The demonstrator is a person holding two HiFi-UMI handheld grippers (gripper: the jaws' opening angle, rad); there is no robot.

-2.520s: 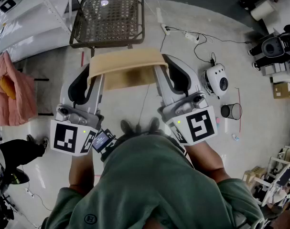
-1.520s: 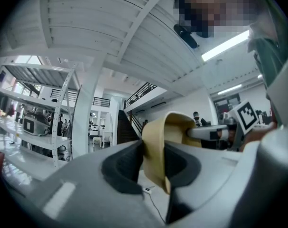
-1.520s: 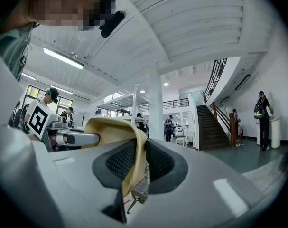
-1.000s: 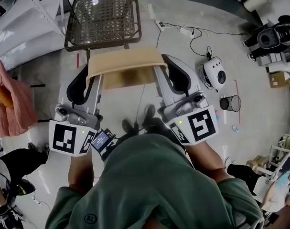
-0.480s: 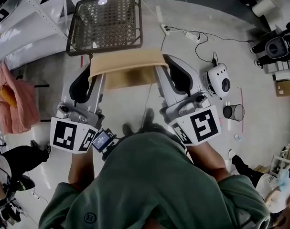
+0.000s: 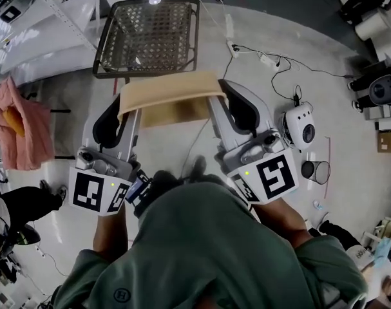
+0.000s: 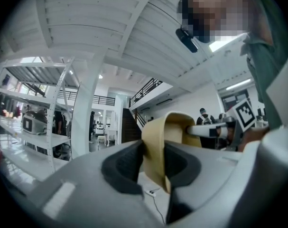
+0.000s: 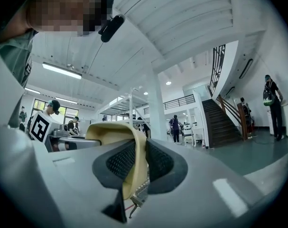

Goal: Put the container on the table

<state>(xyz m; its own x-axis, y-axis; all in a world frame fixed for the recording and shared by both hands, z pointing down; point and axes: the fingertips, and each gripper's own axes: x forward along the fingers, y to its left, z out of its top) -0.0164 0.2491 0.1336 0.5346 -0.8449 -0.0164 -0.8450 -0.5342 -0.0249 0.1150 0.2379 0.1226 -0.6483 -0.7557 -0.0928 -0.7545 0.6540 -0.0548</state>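
Note:
I carry a tan container level over the floor, its two side rims gripped from either side. My left gripper is shut on the left rim. In the left gripper view the rim runs between the dark pads. My right gripper is shut on the right rim; its jaws have just been closing a little with the rim between them. The table, a dark frame with a woven mesh top, stands just beyond the container's far edge.
White shelving runs along the upper left. A pink cloth hangs at the left. On the floor to the right lie cables, a white device and a small black bin. A bystander's leg is at lower left.
The floor things on the right have slid down the view and the mesh table now sits closer to the container's far edge. Both grippers still hold the container as before.

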